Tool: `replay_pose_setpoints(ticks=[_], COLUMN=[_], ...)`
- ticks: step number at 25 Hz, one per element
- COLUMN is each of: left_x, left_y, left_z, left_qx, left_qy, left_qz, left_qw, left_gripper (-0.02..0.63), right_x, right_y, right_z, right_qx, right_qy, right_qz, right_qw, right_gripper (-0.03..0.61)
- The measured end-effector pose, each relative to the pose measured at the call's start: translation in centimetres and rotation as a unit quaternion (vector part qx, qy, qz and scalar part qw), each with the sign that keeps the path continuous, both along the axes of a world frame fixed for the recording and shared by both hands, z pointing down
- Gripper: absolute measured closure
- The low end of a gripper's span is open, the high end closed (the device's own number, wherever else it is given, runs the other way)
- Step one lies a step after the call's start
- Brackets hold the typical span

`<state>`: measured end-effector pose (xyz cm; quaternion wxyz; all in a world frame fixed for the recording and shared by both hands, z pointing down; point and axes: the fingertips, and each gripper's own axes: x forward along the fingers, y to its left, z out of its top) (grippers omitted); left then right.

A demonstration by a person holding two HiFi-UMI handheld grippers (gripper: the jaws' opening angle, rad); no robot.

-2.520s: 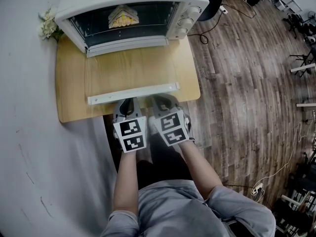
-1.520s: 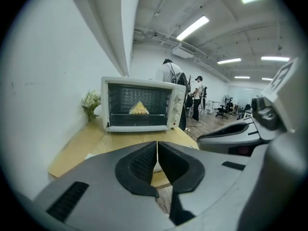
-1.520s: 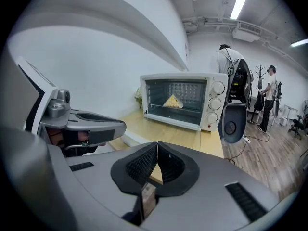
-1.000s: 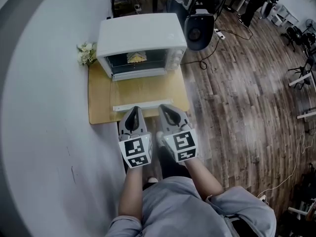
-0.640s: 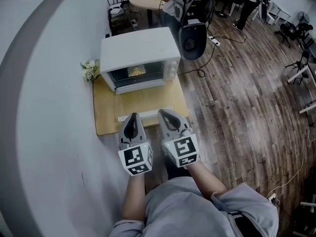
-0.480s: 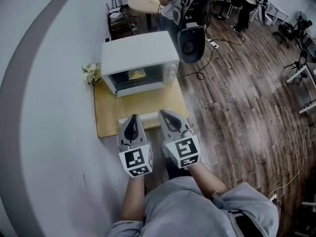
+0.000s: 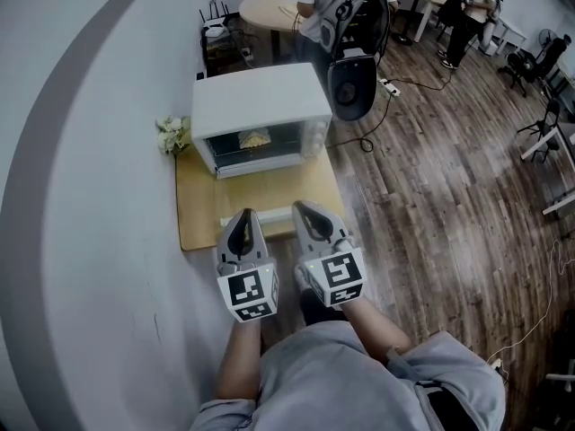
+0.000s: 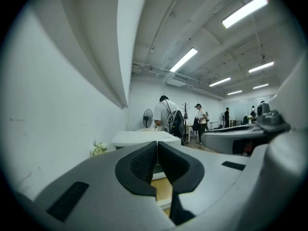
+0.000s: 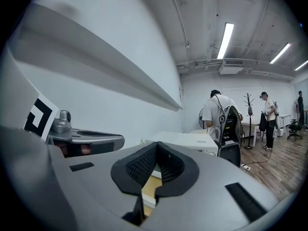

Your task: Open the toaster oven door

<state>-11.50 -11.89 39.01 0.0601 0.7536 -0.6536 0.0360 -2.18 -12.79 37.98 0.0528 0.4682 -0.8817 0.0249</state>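
A white toaster oven (image 7: pixel 260 106) stands at the far end of a small wooden table (image 7: pixel 199 206) against the wall. Its glass door lies folded down flat, with the white handle bar (image 7: pixel 275 214) toward me. Something yellow (image 7: pixel 256 138) sits inside. My left gripper (image 7: pixel 242 214) and right gripper (image 7: pixel 305 208) hover side by side above the handle, both shut with nothing between the pads. Along the left gripper (image 8: pixel 157 146) the oven (image 8: pixel 144 138) shows low ahead. It also lies beyond the right gripper (image 9: pixel 156 148), where the oven (image 9: pixel 185 141) is a pale box.
A bunch of white flowers (image 7: pixel 171 134) lies left of the oven by the wall. A black chair with a backpack (image 7: pixel 352 70) stands right of it. People stand at a round table (image 7: pixel 269 7) further back. Cables run over the wood floor (image 7: pixel 431 178).
Both grippers have risen away from the door handle, where they were earlier. The view has pulled up and back, so oven and table look smaller. The door stays down.
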Motion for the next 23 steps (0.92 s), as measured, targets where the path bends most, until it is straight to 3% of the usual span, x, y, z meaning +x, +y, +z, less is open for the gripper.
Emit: replay_pose_setpoints(ticks=[23], left_x=[-0.82], left_y=[-0.35], left_z=[-0.09], left_qx=[0.001], left_qy=[0.001], left_qz=[0.0], left_qw=[1.0], left_gripper=[0.606], right_x=[-0.03], right_y=[-0.47], right_z=[0.49], right_qx=[-0.007], right_qy=[-0.004], right_qz=[0.012], right_qw=[1.0], right_gripper=[0.58])
